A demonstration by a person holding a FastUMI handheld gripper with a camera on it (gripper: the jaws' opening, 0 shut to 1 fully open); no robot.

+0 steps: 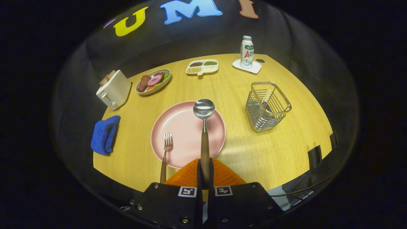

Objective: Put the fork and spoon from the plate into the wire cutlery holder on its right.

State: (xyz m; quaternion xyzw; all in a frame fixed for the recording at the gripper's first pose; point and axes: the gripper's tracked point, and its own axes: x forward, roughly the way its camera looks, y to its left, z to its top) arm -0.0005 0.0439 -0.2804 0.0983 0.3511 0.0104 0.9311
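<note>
A spoon (204, 127) with a wooden handle and a shiny bowl sticks straight out ahead of my gripper (205, 173), which is shut on the handle's end. The spoon is lifted above the pink plate (184, 125). A fork (166, 152) with a wooden handle lies on the plate's near left rim, tines on the plate and handle over the table, just left of my fingers. The wire cutlery holder (267, 106) stands upright to the right of the plate, beyond my fingers, and nothing shows inside it.
On the wooden table (254, 152) stand a white toaster (113, 89) and a folded blue cloth (105, 135) at the left, a bowl of food (153, 81) and a divided snack tray (202, 66) at the back, and a bottle (247, 52) on a white coaster.
</note>
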